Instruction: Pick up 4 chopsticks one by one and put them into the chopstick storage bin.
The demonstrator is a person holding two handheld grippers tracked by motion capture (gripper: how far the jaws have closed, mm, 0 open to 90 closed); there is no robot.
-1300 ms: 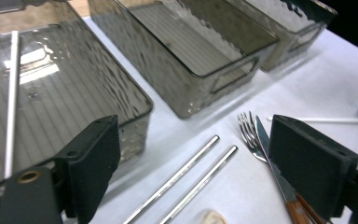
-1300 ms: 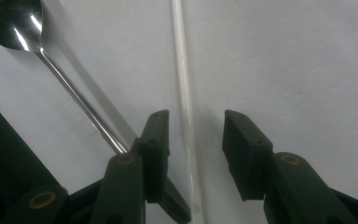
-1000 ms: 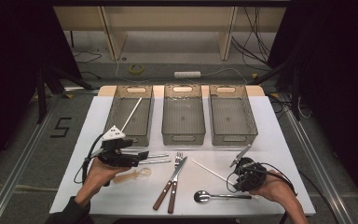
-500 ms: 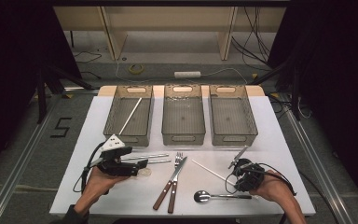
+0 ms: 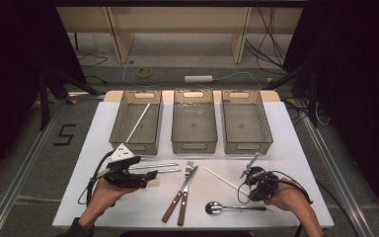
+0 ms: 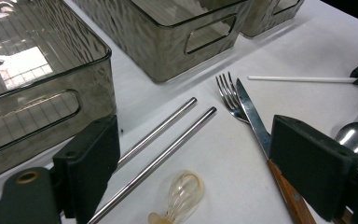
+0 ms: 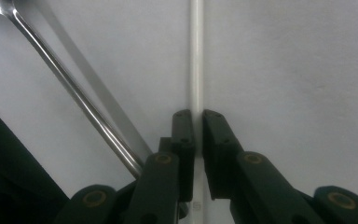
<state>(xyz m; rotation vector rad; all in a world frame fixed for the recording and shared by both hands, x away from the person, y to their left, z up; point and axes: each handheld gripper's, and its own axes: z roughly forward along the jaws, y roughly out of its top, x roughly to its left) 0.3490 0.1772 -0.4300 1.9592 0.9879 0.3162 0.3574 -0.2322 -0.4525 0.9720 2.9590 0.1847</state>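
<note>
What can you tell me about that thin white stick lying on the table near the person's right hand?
The white stick is a thin, straight, plain rod, perhaps plastic. It lies flat on the white table, slanting from near the fork toward the right gripper. That gripper's jaws have just been closing, and they now pinch the stick's near end between them.
</note>
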